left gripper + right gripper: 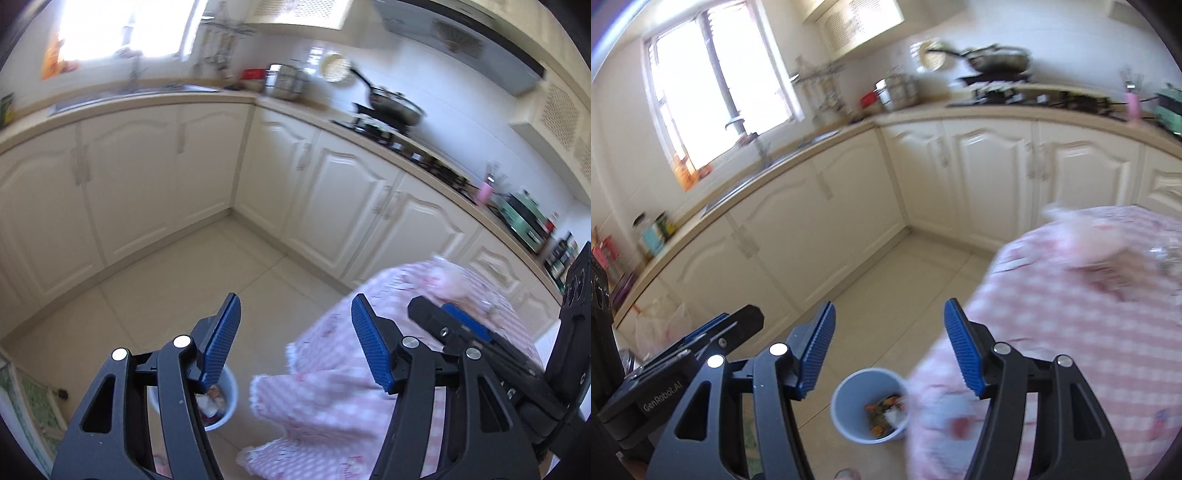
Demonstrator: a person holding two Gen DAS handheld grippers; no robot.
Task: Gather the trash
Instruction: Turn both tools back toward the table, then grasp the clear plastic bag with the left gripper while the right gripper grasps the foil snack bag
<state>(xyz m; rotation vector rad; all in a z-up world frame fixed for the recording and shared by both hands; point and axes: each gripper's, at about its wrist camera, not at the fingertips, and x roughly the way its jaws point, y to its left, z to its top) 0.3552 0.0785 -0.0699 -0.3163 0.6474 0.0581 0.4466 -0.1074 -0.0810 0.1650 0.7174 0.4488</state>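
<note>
Tongs (886, 347) agape above bin (849, 391).

A pale blue bin (870, 404) is standing upright on the floor by my tablecloth's hem, holding colourful scraps (886, 411)

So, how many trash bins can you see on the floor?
1. The pale bin stands on the tiled floor beside the pink checked tablecloth, with trash inside. Others may be hidden behind the table.
</note>
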